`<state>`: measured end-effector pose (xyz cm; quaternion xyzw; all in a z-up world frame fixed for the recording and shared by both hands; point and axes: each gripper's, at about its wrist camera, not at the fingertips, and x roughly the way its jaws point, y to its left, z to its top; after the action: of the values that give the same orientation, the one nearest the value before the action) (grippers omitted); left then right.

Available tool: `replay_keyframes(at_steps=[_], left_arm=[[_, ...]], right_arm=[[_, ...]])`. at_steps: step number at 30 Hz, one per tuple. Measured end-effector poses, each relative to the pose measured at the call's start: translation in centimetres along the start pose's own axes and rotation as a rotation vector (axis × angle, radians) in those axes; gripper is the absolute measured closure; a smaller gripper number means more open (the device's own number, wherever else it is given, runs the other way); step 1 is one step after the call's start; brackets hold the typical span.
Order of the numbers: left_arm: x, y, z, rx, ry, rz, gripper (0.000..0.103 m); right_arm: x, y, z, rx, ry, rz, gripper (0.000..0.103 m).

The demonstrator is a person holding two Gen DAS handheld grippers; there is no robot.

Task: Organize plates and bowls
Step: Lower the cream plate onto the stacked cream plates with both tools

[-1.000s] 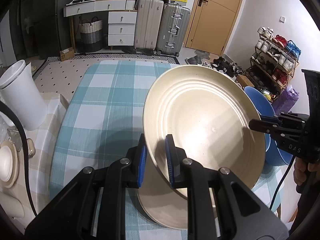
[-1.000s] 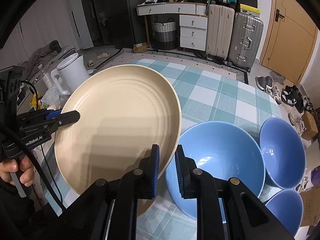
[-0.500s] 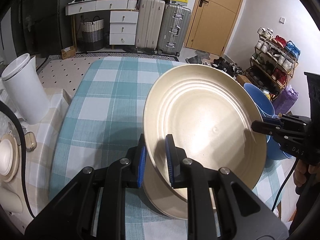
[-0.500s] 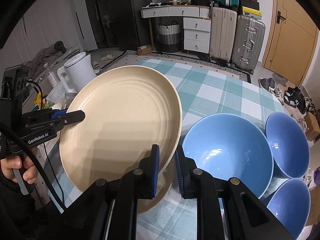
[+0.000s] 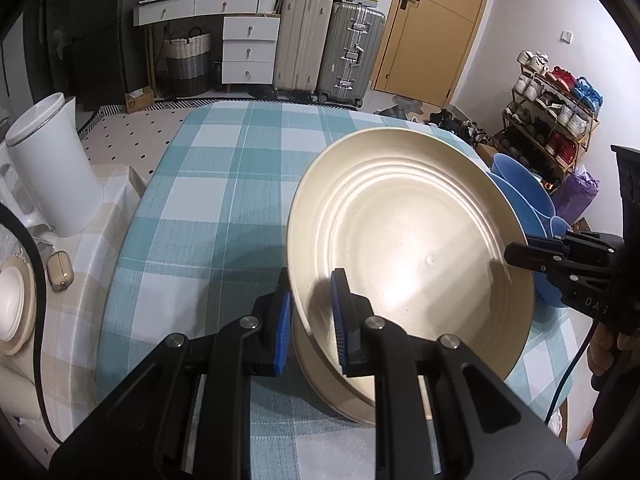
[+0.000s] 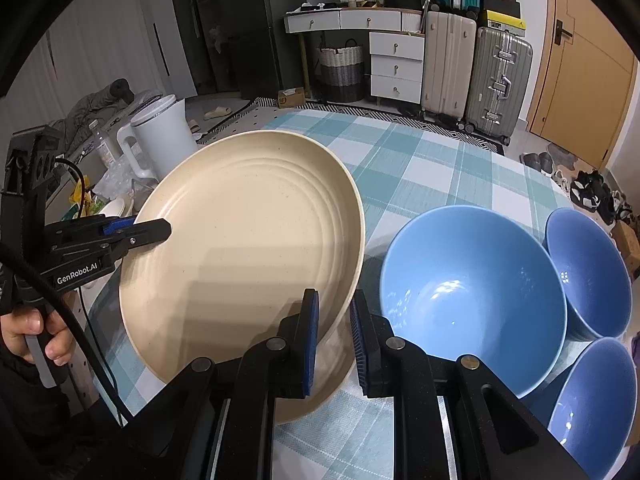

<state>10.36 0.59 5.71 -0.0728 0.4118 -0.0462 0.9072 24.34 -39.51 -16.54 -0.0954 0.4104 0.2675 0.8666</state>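
Cream ridged plate: held tilted above the teal checked tablecloth, its opposite rims clamped between both grippers. Left gripper closed on the near-left rim; right gripper closed on the right rim. Second cream plate lies on the cloth directly beneath, mostly hidden. Three blue bowls beside it: large bowl, two smaller bowls, the lower one cut off by the frame. White kettle left of the table, partly cropped. A hand grips the left handle.
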Motion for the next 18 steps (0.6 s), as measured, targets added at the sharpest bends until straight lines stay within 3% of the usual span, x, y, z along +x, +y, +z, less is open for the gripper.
replay_keyframes(at_steps=[18], left_arm=[[1.8, 0.6, -1.7, 0.006, 0.022, 0.001, 0.089]], right_arm=[[1.6, 0.2, -1.9, 0.012, 0.009, 0.007, 0.086]])
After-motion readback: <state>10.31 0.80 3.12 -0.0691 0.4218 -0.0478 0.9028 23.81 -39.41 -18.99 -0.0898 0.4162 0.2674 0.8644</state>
